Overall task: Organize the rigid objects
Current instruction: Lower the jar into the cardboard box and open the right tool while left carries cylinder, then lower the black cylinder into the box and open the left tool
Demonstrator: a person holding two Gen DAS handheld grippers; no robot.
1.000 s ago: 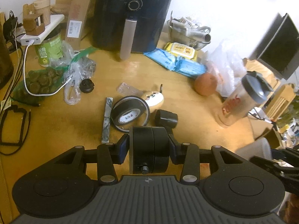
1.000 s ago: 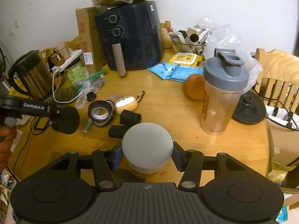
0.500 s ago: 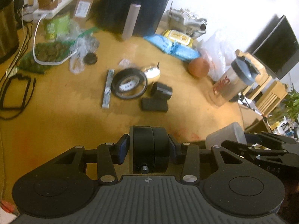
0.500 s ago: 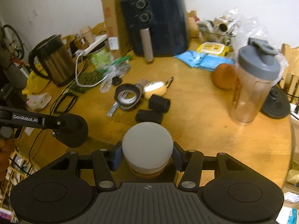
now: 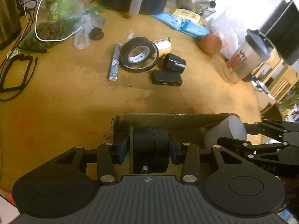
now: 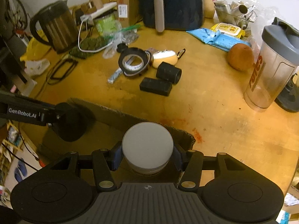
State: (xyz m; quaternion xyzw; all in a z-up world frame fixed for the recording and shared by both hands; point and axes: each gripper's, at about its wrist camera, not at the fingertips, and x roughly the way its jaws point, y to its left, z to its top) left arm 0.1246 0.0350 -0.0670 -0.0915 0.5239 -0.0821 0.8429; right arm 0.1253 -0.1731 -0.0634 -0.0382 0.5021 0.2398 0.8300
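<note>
My left gripper [image 5: 149,147] is shut on a black round disc-shaped object [image 5: 149,149] and holds it over the open cardboard box [image 5: 168,118] at the table's near edge. My right gripper [image 6: 147,155] is shut on a white-lidded jar [image 6: 147,145], held over the same box [image 6: 104,113]. The jar also shows at the right in the left wrist view [image 5: 226,132], and the left gripper's disc at the left in the right wrist view [image 6: 71,125]. On the table lie a black tape roll [image 5: 138,54], a black cylinder [image 5: 173,63] and a black rectangular block [image 5: 166,77].
A shaker bottle [image 6: 272,69] and an orange [image 6: 240,57] stand at the right. A dark air fryer [image 6: 170,3], a kettle [image 6: 54,26], blue packets [image 6: 218,37], a green can [image 5: 58,5], cables and bags crowd the back and left.
Both grippers have pulled back toward the table's near edge with their objects. The cardboard box has come into view under them.
</note>
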